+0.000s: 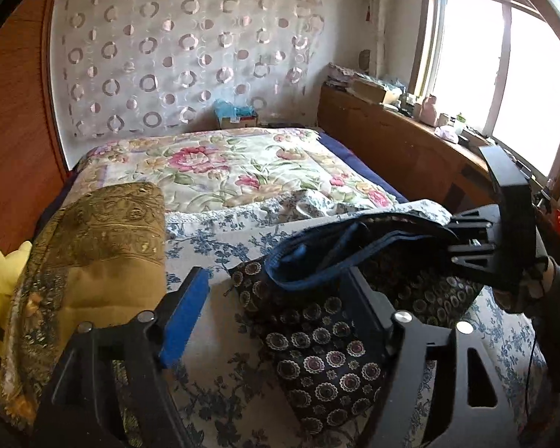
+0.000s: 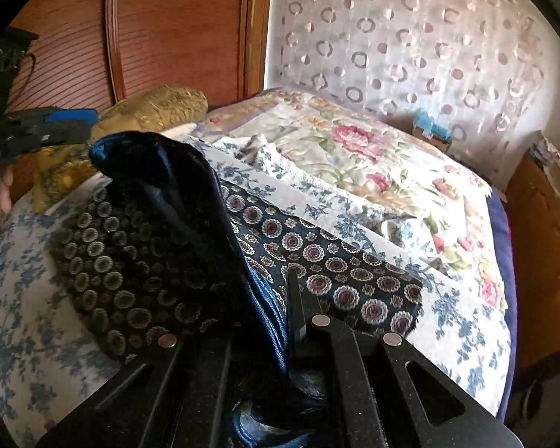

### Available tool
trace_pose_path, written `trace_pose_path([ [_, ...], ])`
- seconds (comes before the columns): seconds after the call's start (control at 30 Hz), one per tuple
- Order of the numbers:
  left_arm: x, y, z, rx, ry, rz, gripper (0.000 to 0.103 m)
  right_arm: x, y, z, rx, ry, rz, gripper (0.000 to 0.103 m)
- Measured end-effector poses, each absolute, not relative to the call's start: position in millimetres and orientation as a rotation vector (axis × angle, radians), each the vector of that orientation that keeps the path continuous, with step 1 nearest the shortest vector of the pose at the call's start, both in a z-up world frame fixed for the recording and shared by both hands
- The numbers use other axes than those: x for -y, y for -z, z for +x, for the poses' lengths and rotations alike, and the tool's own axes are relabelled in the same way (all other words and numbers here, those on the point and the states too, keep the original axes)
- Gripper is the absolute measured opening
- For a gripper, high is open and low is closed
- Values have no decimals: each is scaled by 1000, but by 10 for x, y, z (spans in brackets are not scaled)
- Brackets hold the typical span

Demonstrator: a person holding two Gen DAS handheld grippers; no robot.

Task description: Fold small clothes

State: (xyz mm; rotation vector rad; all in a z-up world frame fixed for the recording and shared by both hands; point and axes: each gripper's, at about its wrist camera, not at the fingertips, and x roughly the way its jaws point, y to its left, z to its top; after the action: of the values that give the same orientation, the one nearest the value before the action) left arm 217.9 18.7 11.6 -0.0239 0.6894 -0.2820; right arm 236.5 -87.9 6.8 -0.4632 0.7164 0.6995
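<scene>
A small dark garment with round floral medallions (image 1: pixel 317 339) lies on the bed's blue-flowered sheet (image 1: pixel 220 239). Its blue-edged waistband side (image 1: pixel 339 250) is lifted and folded over. My right gripper (image 1: pixel 463 246) is shut on that lifted edge at the right of the left wrist view; in the right wrist view the blue-ribbed fabric (image 2: pixel 268 321) runs between its fingers (image 2: pixel 298 298). My left gripper (image 1: pixel 276 291) is open, its blue-padded finger (image 1: pixel 184 317) left of the garment and the other finger over it. It also shows in the right wrist view (image 2: pixel 74 123), apart from the garment (image 2: pixel 336 272).
A gold patterned cushion (image 1: pixel 93 254) and a yellow cloth (image 1: pixel 0 283) lie at the left. A pink-flowered quilt (image 1: pixel 235 164) covers the far bed. A wooden headboard shelf (image 1: pixel 410 138) with clutter runs along the right under the window. A wooden wardrobe (image 2: pixel 168 30) stands behind.
</scene>
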Motion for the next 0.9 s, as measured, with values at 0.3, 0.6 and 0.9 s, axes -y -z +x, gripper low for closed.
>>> trace_pose_path([
  [0.3,-161,85,2400,-733,219,-10,75,763,-150,2619,-709,-626,-464,25],
  [0.6,-141,259,2509,-778,208,0,75,1054,-347,2453,-651,-495,-342,58],
  [0.9,-105,356,2621,-809,188,28,75,1374,39,2245,-784,-446,-304,66],
])
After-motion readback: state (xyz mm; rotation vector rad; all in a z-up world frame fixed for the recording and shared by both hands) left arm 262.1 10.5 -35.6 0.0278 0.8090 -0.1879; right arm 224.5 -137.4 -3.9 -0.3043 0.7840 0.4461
